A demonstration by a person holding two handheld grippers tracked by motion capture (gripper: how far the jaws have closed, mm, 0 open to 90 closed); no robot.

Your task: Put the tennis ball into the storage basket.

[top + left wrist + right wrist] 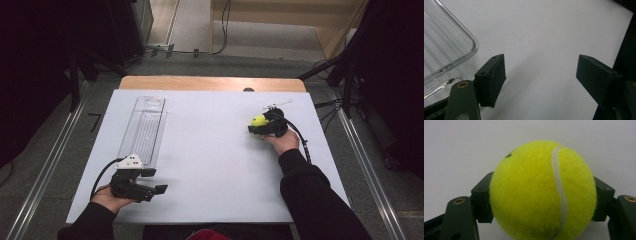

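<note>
Tennis ball (541, 192): bright yellow-green felt, curved white seam, small dark mark near top. Right claw (541, 200): black, brass-coloured rivets. Left claw (541, 80): black, grey-white plate on top. Desk (210, 150): plain white top, light wood edge. Tray (142, 130): clear, ribbed. Sleeves: black.

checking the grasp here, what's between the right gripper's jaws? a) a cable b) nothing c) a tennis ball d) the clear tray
c: in the right gripper view the tennis ball sits between the two black jaws, both pads pressed into its sides; the right gripper is shut on it.
</note>
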